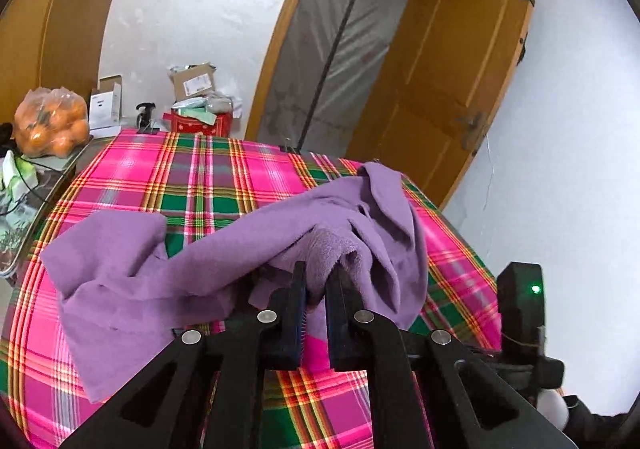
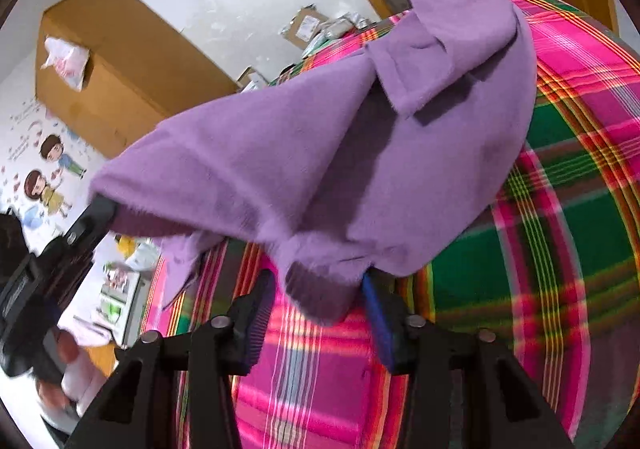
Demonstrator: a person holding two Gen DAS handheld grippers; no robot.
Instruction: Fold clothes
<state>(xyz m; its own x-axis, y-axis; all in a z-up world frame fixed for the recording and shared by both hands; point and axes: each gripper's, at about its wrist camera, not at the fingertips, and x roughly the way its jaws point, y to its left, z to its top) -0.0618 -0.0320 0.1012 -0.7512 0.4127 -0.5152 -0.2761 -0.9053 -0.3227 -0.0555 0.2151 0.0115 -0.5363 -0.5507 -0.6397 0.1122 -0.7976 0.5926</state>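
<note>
The purple fleece cloth (image 1: 224, 249) lies crumpled across the plaid tablecloth (image 1: 168, 177), one flat portion resting at the left of the left wrist view and a bunched ridge raised toward your left gripper (image 1: 318, 281).

Your left gripper is clenched on a fold of this cloth: the jaws stand nearly together with a wad of fleece pinched between them, and the cloth rises off the table at that point. The gripper points forward and moderately downward over the table.

Your right gripper (image 2: 318, 289) also points downward at the table. Its jaws stand apart, and a hanging corner of the purple fleece cloth (image 2: 360, 153) droops between them. The blue pad (image 2: 378, 313) on the right side appears to touch the fabric; the other finger (image 2: 258, 313) stands clear of it. A firm pinch is not evident.

In the right wrist view, your left gripper (image 2: 102, 211) enters at the left edge, its tip buried under the raised cloth. That view is motion-blurred, so cloth edges are soft. The cloth's far end is folded over itself, hiding its outline.

Beyond the table: a bag of oranges (image 1: 50, 121), cardboard boxes (image 1: 192, 81), a red tin (image 1: 200, 123) and an open wooden door (image 1: 452, 61).
</note>
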